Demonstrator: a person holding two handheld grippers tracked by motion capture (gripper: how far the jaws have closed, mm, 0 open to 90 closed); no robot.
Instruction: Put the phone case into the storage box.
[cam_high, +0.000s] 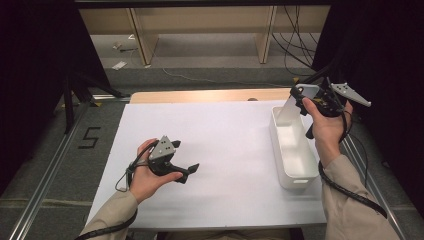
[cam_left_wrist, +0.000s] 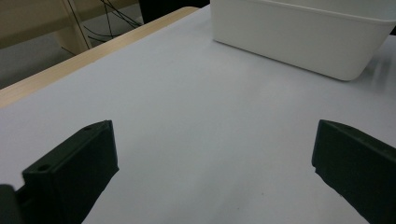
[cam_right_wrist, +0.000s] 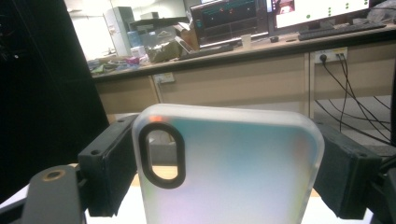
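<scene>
So the right hand-held gripper (cam_high: 311, 98) is clamped on a frosted phone case (cam_high: 296, 106), holding it up over the far end of the white bin (cam_high: 295, 176) at the right side of the bench (cam_high: 225, 165). From the high view the case is just a pale slab tilting down toward the bin. The right gripper view is where you actually get the detail: the case (cam_right_wrist: 233, 172) sits squeezed between the two black jaws, one on each long edge, with the oval camera cutout (cam_right_wrist: 161, 156) at its top left corner, and desks with monitors (cam_right_wrist: 280, 14) behind it.

The left hand-held gripper (cam_high: 189, 171) hangs low over the bench's near left, well apart from the bin. Its own view shows the jaws spread wide with bare white bench (cam_left_wrist: 210, 130) between them, grasping nothing, plus the bin's side wall (cam_left_wrist: 299, 42) further off.
</scene>
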